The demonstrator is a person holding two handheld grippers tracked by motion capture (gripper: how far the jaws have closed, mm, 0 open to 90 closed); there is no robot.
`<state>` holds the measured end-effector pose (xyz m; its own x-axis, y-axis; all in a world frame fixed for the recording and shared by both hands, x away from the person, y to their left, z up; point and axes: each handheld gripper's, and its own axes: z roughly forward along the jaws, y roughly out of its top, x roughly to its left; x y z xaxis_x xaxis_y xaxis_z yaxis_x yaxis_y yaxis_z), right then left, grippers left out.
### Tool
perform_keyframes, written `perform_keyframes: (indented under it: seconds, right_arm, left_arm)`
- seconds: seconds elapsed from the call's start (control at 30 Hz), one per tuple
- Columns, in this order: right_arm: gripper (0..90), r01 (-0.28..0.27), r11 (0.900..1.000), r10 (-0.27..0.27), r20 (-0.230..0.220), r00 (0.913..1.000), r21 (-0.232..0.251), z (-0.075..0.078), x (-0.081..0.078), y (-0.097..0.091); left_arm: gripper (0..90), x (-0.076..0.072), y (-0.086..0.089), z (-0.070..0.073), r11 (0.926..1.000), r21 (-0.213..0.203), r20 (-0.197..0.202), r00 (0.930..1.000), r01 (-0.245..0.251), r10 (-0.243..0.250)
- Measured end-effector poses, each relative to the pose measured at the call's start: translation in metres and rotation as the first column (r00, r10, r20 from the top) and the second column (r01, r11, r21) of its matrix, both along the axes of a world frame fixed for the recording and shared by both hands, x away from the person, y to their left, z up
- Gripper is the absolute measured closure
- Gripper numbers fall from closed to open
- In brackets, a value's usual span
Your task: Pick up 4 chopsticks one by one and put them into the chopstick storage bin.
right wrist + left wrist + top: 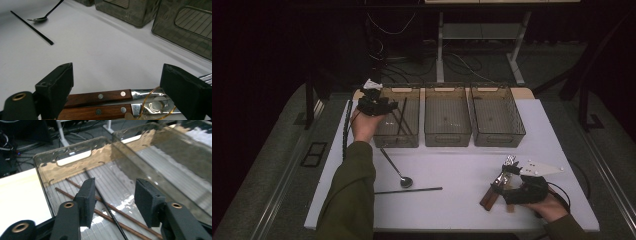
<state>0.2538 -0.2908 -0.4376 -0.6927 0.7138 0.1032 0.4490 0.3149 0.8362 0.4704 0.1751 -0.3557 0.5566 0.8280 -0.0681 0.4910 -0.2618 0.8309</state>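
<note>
High view shows cutlery being sorted into three clear smoky plastic bins at the far edge of the white table (462, 172). The left gripper (374, 105) hangs over the near-left corner of the leftmost clear plastic bin (384, 140), and in the left gripper view its jaws stand apart with nothing between them, above the thin black chopstick (107, 206) and two brown wooden chopsticks (117, 211) lying on the bin's ribbed floor; I judge the drop into that bin as done. A second black chopstick (408, 190) and a long-handled metal spoon (398, 172) lie on the table in front of the bins, well apart from the right gripper (507, 175). That gripper's jaws are spread wide on either side of two wooden-handled forks (100, 102) lying side by side, a thin gold ring (155, 105) resting on their necks; the pads seem not to touch the handles, though the closeness is hard to read. Next, probably, the left hand should withdraw from the bin and come back for the loose chopstick, closing across its thin shaft low against the table.
</note>
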Motion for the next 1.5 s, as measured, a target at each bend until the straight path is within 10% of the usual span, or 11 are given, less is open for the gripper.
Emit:
perform_keyframes:
  seconds: [0.53, 1.5]
  right_arm:
    - [11.9, 0.000, 1.0000, 0.000, 0.000, 1.0000, -0.009, -0.001, 0.000, 0.001]
    - [11.9, 0.003, 1.0000, -0.004, -0.009, 1.0000, -0.006, -0.002, 0.001, 0.004]
  left_arm:
    - [31.2, -0.045, -0.007, 0.015, 0.9800, -0.023, 0.010, 0.9803, 0.198, -0.197]
    - [18.2, -0.150, -0.005, -0.025, 0.9055, 0.027, -0.005, 0.9059, 0.423, -0.424]
